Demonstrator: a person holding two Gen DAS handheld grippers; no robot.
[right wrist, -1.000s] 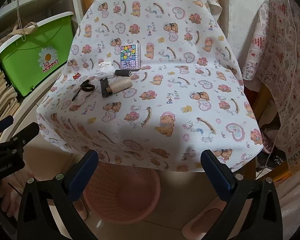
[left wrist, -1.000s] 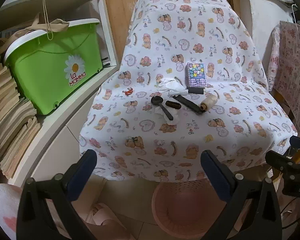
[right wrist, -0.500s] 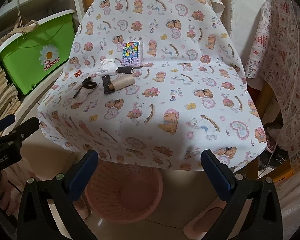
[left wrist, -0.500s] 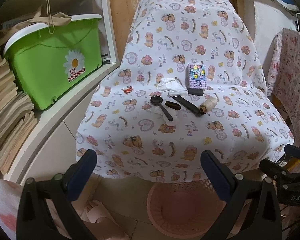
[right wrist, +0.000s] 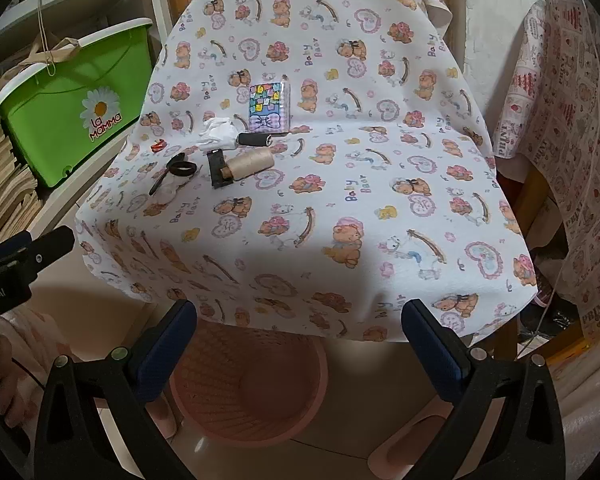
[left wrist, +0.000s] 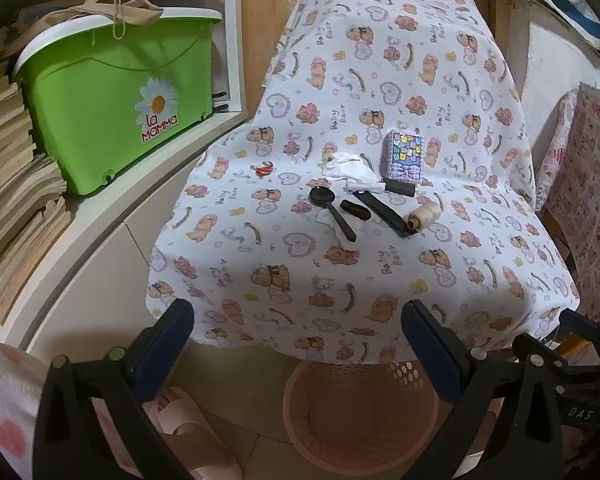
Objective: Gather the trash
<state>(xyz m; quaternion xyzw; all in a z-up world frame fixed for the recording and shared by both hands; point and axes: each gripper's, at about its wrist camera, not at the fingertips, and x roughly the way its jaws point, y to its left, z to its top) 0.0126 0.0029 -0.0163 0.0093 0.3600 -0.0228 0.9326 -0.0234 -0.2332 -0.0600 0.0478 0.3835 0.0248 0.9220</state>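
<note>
Crumpled tissue [left wrist: 352, 170] on table, far beyond jaws.

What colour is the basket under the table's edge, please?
Pink; the basket shows best in the right wrist view.

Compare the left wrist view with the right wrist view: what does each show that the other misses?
Only the left wrist view shows the small black oblong piece beside the black spoon and the right hand-held gripper. Only the right wrist view shows the left hand-held gripper. Both share the crumpled white tissue, thread spool, patterned pack, green bin and pink basket.
</note>
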